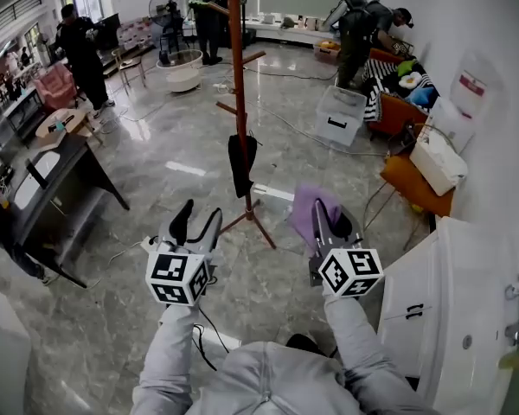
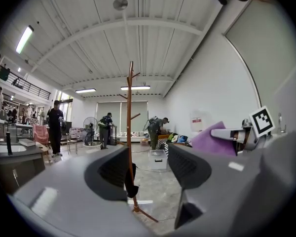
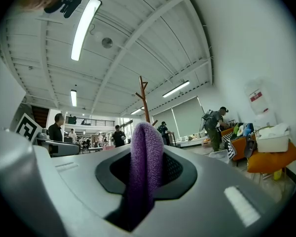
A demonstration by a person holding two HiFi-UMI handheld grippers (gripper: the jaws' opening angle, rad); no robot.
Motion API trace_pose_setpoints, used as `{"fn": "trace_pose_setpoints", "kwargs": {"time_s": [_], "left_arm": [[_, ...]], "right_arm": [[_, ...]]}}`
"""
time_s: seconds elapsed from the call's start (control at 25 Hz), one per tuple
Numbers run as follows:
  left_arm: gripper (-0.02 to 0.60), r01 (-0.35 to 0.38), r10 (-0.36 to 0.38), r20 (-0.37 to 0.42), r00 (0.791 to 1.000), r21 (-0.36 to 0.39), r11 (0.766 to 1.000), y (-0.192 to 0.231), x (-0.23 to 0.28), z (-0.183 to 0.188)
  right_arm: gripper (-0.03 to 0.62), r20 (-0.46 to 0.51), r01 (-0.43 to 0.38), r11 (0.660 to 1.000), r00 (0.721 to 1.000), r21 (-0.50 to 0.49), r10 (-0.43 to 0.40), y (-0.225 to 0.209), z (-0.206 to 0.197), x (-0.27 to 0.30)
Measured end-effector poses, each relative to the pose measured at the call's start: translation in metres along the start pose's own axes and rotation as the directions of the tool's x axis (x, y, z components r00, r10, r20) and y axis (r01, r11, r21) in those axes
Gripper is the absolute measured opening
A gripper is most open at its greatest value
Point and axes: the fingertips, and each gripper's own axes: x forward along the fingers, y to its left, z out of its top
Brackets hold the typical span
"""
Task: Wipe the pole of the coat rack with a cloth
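The coat rack's brown wooden pole rises from splayed legs on the marble floor, with a dark garment hanging low on it. The pole also shows between the left jaws, far off. My left gripper is open and empty, short of the rack's base. My right gripper is shut on a purple cloth, to the right of the rack's legs. In the right gripper view the cloth stands folded between the jaws, with the pole top behind it.
A white cabinet stands close on the right. A dark table is on the left. A white storage box, an orange chair and several people are farther back. A fan stands at the rear.
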Motion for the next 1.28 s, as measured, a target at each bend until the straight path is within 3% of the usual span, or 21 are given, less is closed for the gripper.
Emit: {"fn": "trace_pose_setpoints", "kwargs": {"time_s": [0.2, 0.48, 0.8, 1.28], "left_arm": [[0.268, 0.028, -0.028, -0.018, 0.999, -0.01, 1.0, 0.014, 0.016, -0.008], [0.268, 0.009, -0.01, -0.025, 1.0, -0.021, 1.0, 0.038, 0.053, -0.015], [0.268, -0.058, 0.056, -0.038, 0.998, -0.057, 0.997, 0.054, 0.122, -0.021], [0.268, -0.179, 0.178, -0.026, 0.984, -0.066, 0.982, 0.072, 0.217, -0.006]], "right_arm": [[0.069, -0.016, 0.03, 1.0, 0.999, 0.0, -0.03, 0.001, -0.008, 0.014], [0.069, -0.026, 0.016, 1.0, 1.0, 0.003, -0.016, -0.012, -0.018, 0.063], [0.069, -0.068, -0.059, 0.998, 0.996, 0.025, 0.061, -0.049, -0.031, 0.137], [0.069, -0.099, -0.231, 0.972, 0.967, 0.047, 0.235, -0.086, -0.041, 0.239]]}}
